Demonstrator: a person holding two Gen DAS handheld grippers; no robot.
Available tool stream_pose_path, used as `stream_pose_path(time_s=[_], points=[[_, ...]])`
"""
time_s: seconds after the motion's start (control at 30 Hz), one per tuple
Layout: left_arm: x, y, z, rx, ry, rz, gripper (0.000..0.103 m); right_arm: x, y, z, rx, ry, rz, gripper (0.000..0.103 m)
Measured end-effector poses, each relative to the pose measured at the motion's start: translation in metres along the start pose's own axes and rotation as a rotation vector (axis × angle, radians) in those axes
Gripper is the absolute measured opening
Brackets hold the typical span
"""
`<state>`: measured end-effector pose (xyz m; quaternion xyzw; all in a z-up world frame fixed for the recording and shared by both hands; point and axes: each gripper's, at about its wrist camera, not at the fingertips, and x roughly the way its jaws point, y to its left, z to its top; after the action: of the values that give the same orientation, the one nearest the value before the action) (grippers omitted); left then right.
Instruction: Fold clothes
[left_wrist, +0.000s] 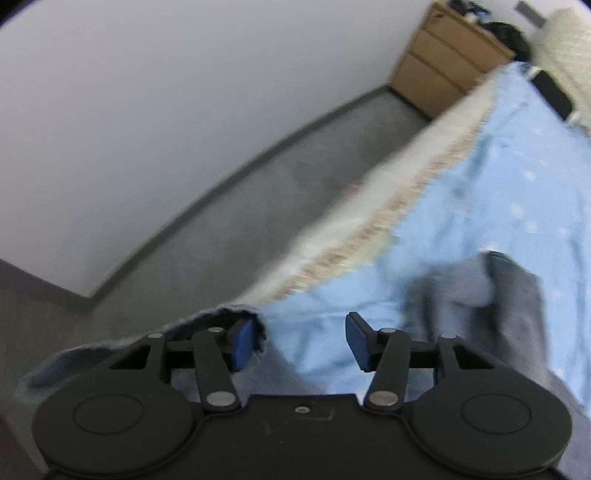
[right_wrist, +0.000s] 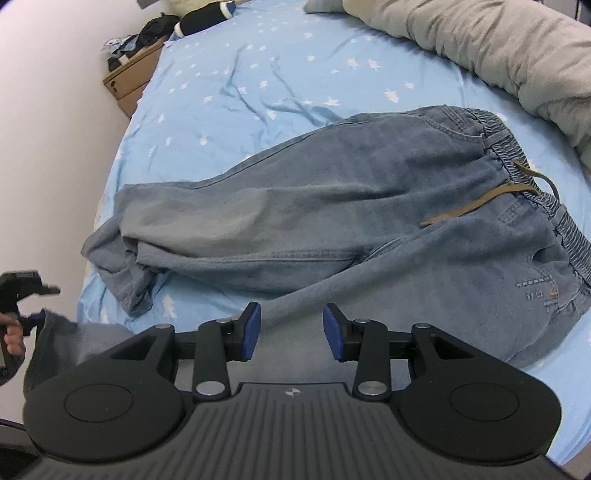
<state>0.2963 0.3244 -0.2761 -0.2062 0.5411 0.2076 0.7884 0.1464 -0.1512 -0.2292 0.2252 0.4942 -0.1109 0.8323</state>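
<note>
Your left gripper (left_wrist: 299, 341) is spread at the frayed hem of the faded blue denim trousers (right_wrist: 332, 229), lower left; right gripper (right_wrist: 291, 332) also spread, empty, above the near leg to flatten it.

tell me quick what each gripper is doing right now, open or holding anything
Left gripper: open, pads apart, a hem of the jeans by one pad, not pinched.
Right gripper: open over the jeans, gripping nothing.

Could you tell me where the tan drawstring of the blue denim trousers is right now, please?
In the right wrist view, the tan drawstring lies at right, trailing from the elastic waistband of the blue denim trousers, near the grey duvet.
</note>
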Motion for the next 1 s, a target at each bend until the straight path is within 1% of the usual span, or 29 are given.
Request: stream_pose_path(time_s=[0.03, 0.1, 0.17, 0.27, 0.3, 0.4, 0.5, 0.57, 0.6, 0.7, 0.73, 0.83, 0.9, 1.0], points=[[0.000, 0.004, 0.002, -0.009, 0.001, 0.021, 0.049, 0.002, -0.003, 0.002, 0.010, 0.003, -0.001, 0.040], [-0.002, 0.017, 0.009, -0.025, 0.025, 0.038, 0.049, 0.006, -0.006, 0.006, 0.016, 0.008, -0.006, 0.040], [-0.007, 0.033, 0.016, -0.014, 0.012, 0.049, 0.050, 0.010, -0.008, 0.010, 0.021, 0.011, -0.010, 0.040], [-0.013, 0.057, 0.026, -0.015, -0.002, 0.094, 0.050, 0.016, -0.013, 0.015, 0.033, 0.016, -0.006, 0.040], [-0.016, 0.064, 0.029, -0.026, -0.010, 0.091, 0.050, 0.020, -0.015, 0.016, 0.038, 0.022, -0.008, 0.040], [-0.022, 0.063, 0.036, 0.007, -0.021, 0.035, 0.049, 0.028, -0.021, 0.019, 0.067, 0.040, -0.019, 0.040], [-0.021, 0.034, 0.033, 0.105, -0.032, -0.056, 0.049, 0.036, -0.028, 0.021, 0.090, 0.060, -0.030, 0.040], [-0.008, 0.007, 0.023, 0.132, 0.006, -0.131, 0.049, 0.042, -0.031, 0.021, 0.096, 0.076, -0.041, 0.040], [-0.002, -0.006, 0.018, 0.145, 0.025, -0.169, 0.047, 0.045, -0.033, 0.021, 0.100, 0.083, -0.047, 0.040], [0.028, -0.051, -0.004, 0.195, 0.104, -0.237, 0.044, 0.049, -0.037, 0.025, 0.115, 0.098, -0.066, 0.040], [0.038, -0.066, -0.011, 0.223, 0.132, -0.236, 0.041, 0.048, -0.038, 0.027, 0.117, 0.098, -0.074, 0.040], [0.059, -0.089, -0.023, 0.243, 0.172, -0.232, 0.040, 0.043, -0.043, 0.033, 0.127, 0.079, -0.096, 0.040], [0.071, -0.093, -0.028, 0.215, 0.204, -0.225, 0.041, 0.038, -0.048, 0.035, 0.158, 0.063, -0.103, 0.041], [0.079, -0.097, -0.035, 0.201, 0.220, -0.193, 0.041, 0.032, -0.060, 0.033, 0.227, 0.051, -0.109, 0.041]])
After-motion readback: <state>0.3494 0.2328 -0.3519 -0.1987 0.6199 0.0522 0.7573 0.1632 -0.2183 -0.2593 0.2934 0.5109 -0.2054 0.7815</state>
